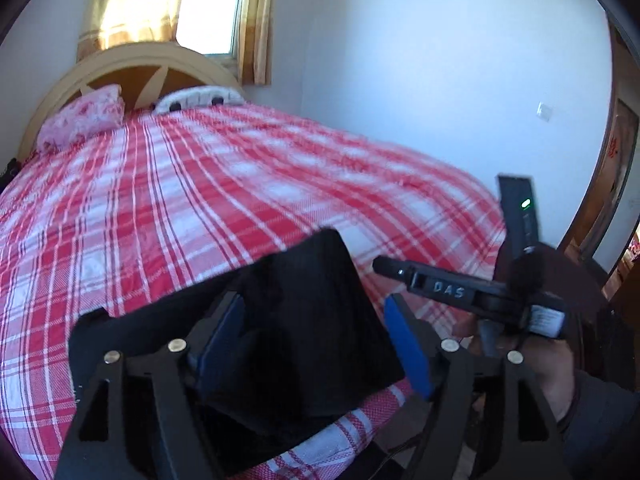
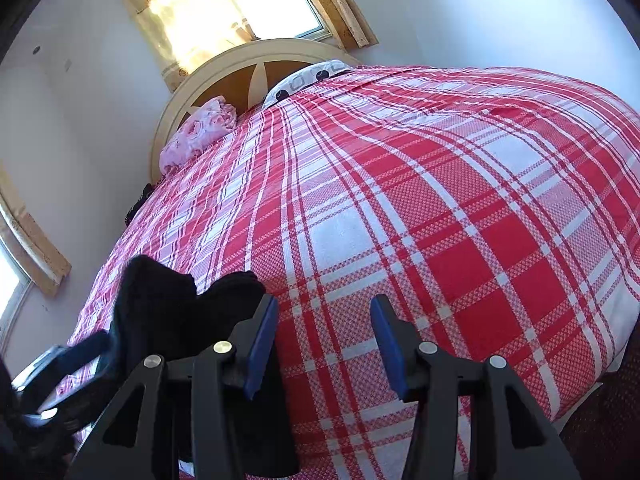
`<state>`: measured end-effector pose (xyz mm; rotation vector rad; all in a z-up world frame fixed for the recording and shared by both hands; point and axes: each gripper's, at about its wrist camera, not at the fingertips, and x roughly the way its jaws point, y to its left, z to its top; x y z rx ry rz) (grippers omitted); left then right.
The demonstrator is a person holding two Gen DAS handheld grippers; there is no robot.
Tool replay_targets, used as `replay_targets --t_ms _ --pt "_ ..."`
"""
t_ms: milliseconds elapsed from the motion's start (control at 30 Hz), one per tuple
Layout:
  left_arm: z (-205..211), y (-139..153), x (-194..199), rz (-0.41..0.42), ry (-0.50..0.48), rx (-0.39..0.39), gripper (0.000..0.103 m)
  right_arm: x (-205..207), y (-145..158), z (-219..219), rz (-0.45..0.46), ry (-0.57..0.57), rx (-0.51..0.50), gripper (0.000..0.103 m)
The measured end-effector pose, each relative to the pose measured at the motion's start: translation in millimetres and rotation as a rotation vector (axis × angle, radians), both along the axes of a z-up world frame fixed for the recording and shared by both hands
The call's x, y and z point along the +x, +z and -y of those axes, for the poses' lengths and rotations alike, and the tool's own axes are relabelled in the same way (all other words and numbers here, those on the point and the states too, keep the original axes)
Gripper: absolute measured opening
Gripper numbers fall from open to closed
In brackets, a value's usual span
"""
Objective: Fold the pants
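Note:
Black pants (image 1: pixel 304 320) lie folded into a compact stack near the foot edge of a bed with a red and white plaid cover (image 1: pixel 200 184). My left gripper (image 1: pixel 316 332) is open, its blue pads on either side of the stack, just above it. The right gripper (image 1: pixel 440 284) shows in the left wrist view to the right of the pants. In the right wrist view my right gripper (image 2: pixel 324 340) is open and empty over bare cover (image 2: pixel 440 208), with the pants (image 2: pixel 180 304) at its left.
A pink pillow (image 1: pixel 84 120) and a white patterned pillow (image 1: pixel 200 98) lie by the cream headboard (image 1: pixel 132 60). A curtained window (image 1: pixel 208 4) is behind. White wall stands to the right, and a wooden door frame (image 1: pixel 612 168) at far right.

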<state>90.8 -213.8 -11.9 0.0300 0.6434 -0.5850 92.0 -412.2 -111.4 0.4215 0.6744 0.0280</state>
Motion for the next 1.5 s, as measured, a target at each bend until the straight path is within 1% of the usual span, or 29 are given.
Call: replay_targets --t_ms 33,100,167,233,267,300,333,400,467,500,567,667,733,767,800,833,867,900,933,1000,1067,1167,1200,1267,1333,1367,1400,1467,1500 --pt "-10.0 3.8 -4.1 0.022 0.018 -0.007 0.078 -0.4 0.9 1.0 0.004 -0.001 0.001 0.050" --pt "-29.3 6.1 -8.3 0.060 0.076 -0.001 0.088 -2.1 4.0 4.2 0.016 -0.001 0.011 0.050" --pt "-57.4 -3.2 -6.8 0.070 0.158 0.007 0.096 -5.1 7.5 7.6 0.031 0.001 0.035 0.050" --pt "-80.1 -21.1 -1.4 0.047 0.241 0.040 0.097 -7.5 12.0 7.5 0.045 0.022 0.044 0.050" --pt "-87.8 -28.8 2.3 0.032 0.266 0.051 0.096 -10.0 14.5 5.8 0.053 0.032 0.040 0.050" --pt "-99.1 -39.8 6.1 -0.002 0.299 0.051 0.096 -12.6 17.0 3.6 0.062 0.047 0.036 0.050" --pt "-111.3 -51.4 8.7 -0.050 0.322 0.024 0.096 -14.7 18.8 0.3 0.065 0.067 0.032 0.050" --pt "-124.3 -66.5 8.2 -0.104 0.339 -0.006 0.096 -19.2 21.4 -6.8 0.084 0.118 0.043 0.050" --pt "-128.3 -77.5 1.5 -0.101 0.352 0.030 0.096 -22.3 22.8 -19.1 0.099 0.187 0.036 0.050" --pt "-128.0 -81.4 -1.0 -0.099 0.355 0.047 0.096 -23.0 22.9 -29.5 0.098 0.230 0.015 0.050" --pt "-129.0 -87.4 -4.8 -0.101 0.353 0.056 0.096 -26.8 21.7 -51.4 0.087 0.302 -0.049 0.050" --pt "-131.9 -92.3 -5.8 -0.107 0.350 0.049 0.096 -26.5 13.6 -72.2 0.007 0.349 -0.115 0.050" --pt "-130.2 -95.5 -2.3 -0.121 0.333 0.053 0.097 -26.2 5.2 -76.7 -0.045 0.337 -0.153 0.050" --pt "-128.4 -98.7 -0.9 -0.127 0.333 0.071 0.097 -27.1 1.9 -74.6 -0.060 0.333 -0.143 0.048" --pt "-129.0 -101.4 0.4 -0.130 0.333 0.075 0.098 -27.9 -0.1 -71.3 -0.073 0.341 -0.117 0.038" --pt "-129.5 -103.7 0.3 -0.130 0.331 0.072 0.098 -28.7 -1.0 -68.0 -0.081 0.347 -0.104 0.032" --pt "-129.2 -104.0 -0.4 -0.121 0.332 0.071 0.099 -30.5 -1.0 -66.9 -0.086 0.355 -0.102 0.024" --pt "-130.2 -104.2 -1.8 -0.120 0.331 0.072 0.100 -32.5 -0.5 -66.3 -0.083 0.363 -0.107 0.019" --pt "-130.6 -104.8 -1.2 -0.121 0.329 0.072 0.101 -34.8 0.5 -66.1 -0.077 0.364 -0.120 0.018" --pt "-130.4 -105.8 -2.0 -0.116 0.322 0.076 0.103 -35.3 3.3 -66.3 -0.074 0.334 -0.184 0.015" --pt "-130.3 -107.4 -2.5 -0.107 0.320 0.077 0.103 -33.2 3.9 -62.7 -0.082 0.308 -0.224 0.007" --pt "-130.6 -108.6 -3.7 -0.095 0.320 0.070 0.103 -29.1 -1.1 -62.9 -0.105 0.321 -0.246 0.007" --pt "-131.4 -108.9 -3.0 -0.095 0.320 0.067 0.103 -28.9 -4.9 -64.6 -0.101 0.319 -0.263 0.007" --pt "-133.5 -107.6 -4.0 -0.097 0.320 0.059 0.103 -27.0 -5.3 -64.2 -0.090 0.321 -0.259 0.008" --pt "-137.5 -102.2 -9.6 -0.100 0.333 0.041 0.103 -25.4 -2.0 -56.0 -0.083 0.325 -0.216 0.019" --pt "-140.4 -99.7 -12.9 -0.089 0.340 0.037 0.103 -26.2 0.5 -53.0 -0.079 0.306 -0.214 0.038" --pt "-142.3 -99.1 -14.9 -0.081 0.345 0.042 0.103 -27.4 5.3 -48.0 -0.068 0.261 -0.227 0.045" --pt "-145.3 -99.7 -16.5 -0.079 0.342 0.040 0.103 -32.1 19.4 -42.4 -0.020 0.197 -0.248 0.045" --pt "-146.6 -101.3 -16.2 -0.084 0.339 0.035 0.103 -35.4 29.9 -40.8 0.012 0.182 -0.232 0.045"
